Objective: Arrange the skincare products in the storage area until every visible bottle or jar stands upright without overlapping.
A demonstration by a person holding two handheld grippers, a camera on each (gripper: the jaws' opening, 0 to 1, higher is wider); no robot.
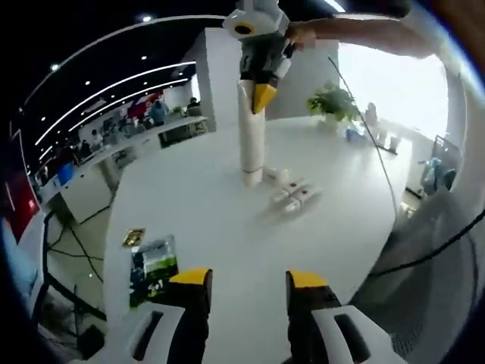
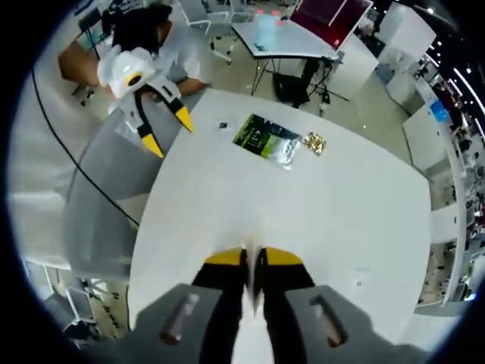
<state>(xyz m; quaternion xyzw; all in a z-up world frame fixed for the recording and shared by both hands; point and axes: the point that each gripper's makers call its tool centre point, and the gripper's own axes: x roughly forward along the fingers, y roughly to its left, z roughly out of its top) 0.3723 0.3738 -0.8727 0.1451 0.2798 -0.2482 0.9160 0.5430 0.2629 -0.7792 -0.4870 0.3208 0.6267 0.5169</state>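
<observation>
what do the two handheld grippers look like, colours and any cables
Both grippers share one design. The left gripper has black jaws capped with yellow tips on a white-and-grey body. The right gripper also has yellow tips and black jaws under a white head. A thin black cable trails from it across the white table.

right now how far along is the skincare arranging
Partly done at best. In hand: the right claw is shut on the top of a tall white tube, holding it upright on the white table. Left: several small white skincare items lie flat beside the tube's base. The left claw is open and holds nothing. A green packet lies near it.
</observation>
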